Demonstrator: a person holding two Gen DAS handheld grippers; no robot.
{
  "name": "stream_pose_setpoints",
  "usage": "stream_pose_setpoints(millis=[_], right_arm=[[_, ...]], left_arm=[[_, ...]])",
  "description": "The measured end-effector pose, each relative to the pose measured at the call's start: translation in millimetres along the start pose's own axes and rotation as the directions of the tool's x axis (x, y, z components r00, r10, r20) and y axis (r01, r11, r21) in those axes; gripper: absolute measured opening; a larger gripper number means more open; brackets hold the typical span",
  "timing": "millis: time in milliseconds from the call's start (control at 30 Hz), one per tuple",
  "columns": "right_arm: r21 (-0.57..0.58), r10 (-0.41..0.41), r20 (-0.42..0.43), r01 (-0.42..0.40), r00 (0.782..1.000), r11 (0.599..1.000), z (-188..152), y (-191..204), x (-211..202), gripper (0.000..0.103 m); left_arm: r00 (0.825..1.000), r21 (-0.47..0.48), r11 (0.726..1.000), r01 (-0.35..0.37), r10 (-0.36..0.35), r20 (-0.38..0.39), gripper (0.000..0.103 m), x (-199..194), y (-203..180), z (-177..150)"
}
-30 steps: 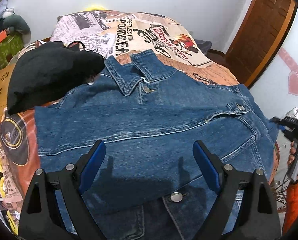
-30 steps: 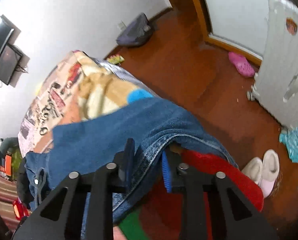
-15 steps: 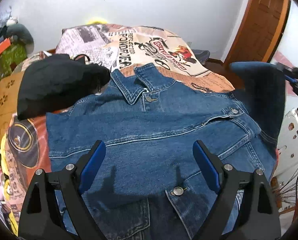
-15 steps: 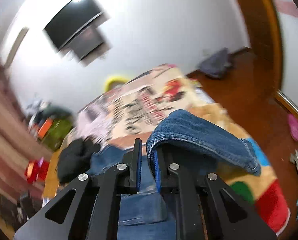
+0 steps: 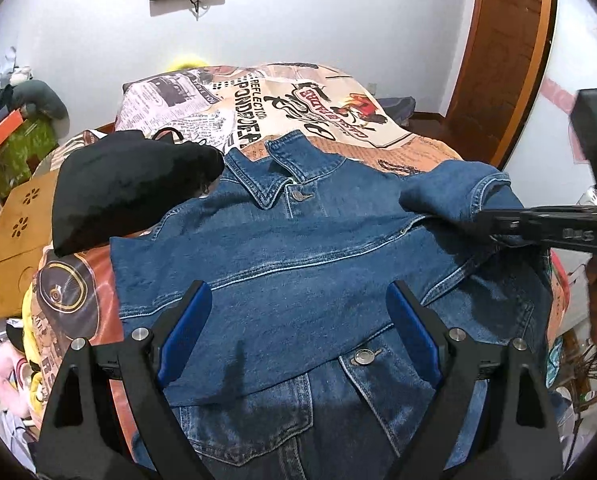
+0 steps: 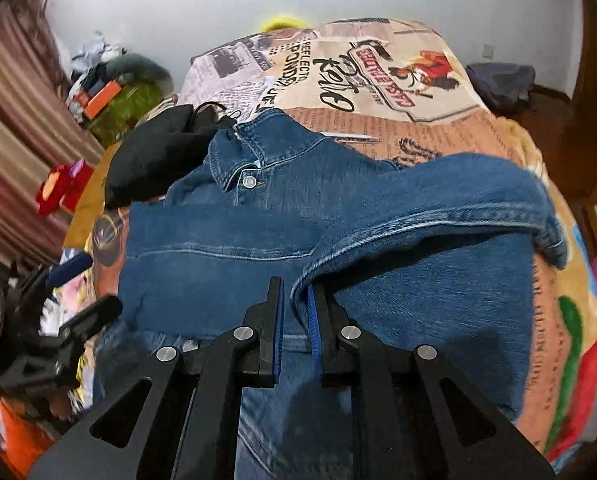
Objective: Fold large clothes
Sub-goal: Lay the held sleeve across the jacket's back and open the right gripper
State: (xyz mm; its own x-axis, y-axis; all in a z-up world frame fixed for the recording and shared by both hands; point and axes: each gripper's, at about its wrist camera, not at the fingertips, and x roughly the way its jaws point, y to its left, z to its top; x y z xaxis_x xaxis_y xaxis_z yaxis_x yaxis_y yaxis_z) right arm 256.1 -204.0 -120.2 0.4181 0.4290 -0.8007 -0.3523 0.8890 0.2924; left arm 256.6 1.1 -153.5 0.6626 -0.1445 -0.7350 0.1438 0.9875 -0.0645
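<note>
Denim jacket lies front-up on the printed bedspread, heavy, stiff-ish, seams best to grab; right gripper pinches what looks like the sleeve cuff over the chest, left gripper hovers wide, holding nothing.

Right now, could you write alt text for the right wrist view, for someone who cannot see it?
The right tool is shut on the sleeve of a denim jacket, carrying it over the jacket's front. The jacket lies on a bed with a printed blanket, a black garment beside its collar.
</note>
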Motion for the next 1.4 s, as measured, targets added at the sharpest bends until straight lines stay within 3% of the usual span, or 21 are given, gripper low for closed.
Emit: stream_pose_setpoints(millis=[67,167,233,300,533,733,900,1000,1067,1133,1167,1233,1400], right_arm=[[-0.002,0.012,0.014,-0.012,1.000,1.000,2.8,-3.1,-14.2,0.018],[0.011,-0.004,0.085,0.003,0.996,1.000,6.7,-5.8,-33.3,0.037],[0.042,-0.021,0.141,0.016,0.990,0.999,10.2,-16.1,-47.1,0.057],[0.091,-0.042,0.183,0.025,0.982,0.996,13.2,-29.2,-55.4,0.064],[0.360,-0.089,0.179,0.019,0.980,0.933,15.2,-97.4,-42.6,0.065],[0.583,0.015,0.147,-0.099,0.989,0.806,4.7,-145.1,-5.6,0.065],[0.657,0.044,0.164,-0.142,0.986,0.740,8.0,-165.1,12.5,0.065],[0.678,0.013,0.178,-0.132,0.984,0.723,14.2,-172.6,20.0,0.064],[0.660,-0.034,0.185,-0.098,0.982,0.745,18.3,-173.4,21.3,0.052],[0.635,-0.060,0.187,-0.074,0.980,0.769,22.7,-169.2,22.2,0.022],[0.628,-0.074,0.188,-0.062,0.979,0.775,23.4,-168.3,20.1,0.018],[0.586,-0.114,0.206,-0.030,0.972,0.810,28.8,-157.2,10.4,0.012],[0.480,-0.165,0.261,0.021,0.951,0.877,41.7,-125.0,-19.3,0.012]], left_arm=[[1.000,-0.012,1.000,0.000,0.000,0.005,0.089,-0.7,0.0,0.3],[1.000,-0.028,1.000,0.004,-0.004,0.011,0.089,-1.1,-0.5,3.0],[1.000,-0.030,1.000,0.005,-0.004,0.013,0.089,-1.5,-1.3,3.7],[1.000,-0.025,1.000,0.000,0.001,0.014,0.089,-2.1,-2.9,4.2],[1.000,-0.006,1.000,0.005,-0.005,0.013,0.089,2.1,-11.5,6.0],[1.000,-0.024,0.999,0.021,-0.021,0.001,0.089,9.4,-13.1,10.4],[1.000,-0.021,0.999,0.026,-0.026,-0.006,0.089,17.2,-16.0,13.1],[1.000,-0.019,0.999,0.027,-0.027,-0.009,0.089,20.5,-16.7,12.8],[1.000,-0.019,0.999,0.028,-0.028,-0.013,0.089,23.3,-17.1,12.1],[0.999,-0.018,0.999,0.030,-0.030,-0.015,0.089,23.9,-16.7,11.2],[1.000,-0.015,0.999,0.028,-0.028,-0.014,0.089,23.6,-16.3,10.8],[1.000,-0.010,1.000,0.021,-0.021,-0.009,0.089,21.9,-16.1,10.0],[1.000,-0.010,1.000,0.022,-0.021,0.012,0.089,12.9,-11.7,9.8]])
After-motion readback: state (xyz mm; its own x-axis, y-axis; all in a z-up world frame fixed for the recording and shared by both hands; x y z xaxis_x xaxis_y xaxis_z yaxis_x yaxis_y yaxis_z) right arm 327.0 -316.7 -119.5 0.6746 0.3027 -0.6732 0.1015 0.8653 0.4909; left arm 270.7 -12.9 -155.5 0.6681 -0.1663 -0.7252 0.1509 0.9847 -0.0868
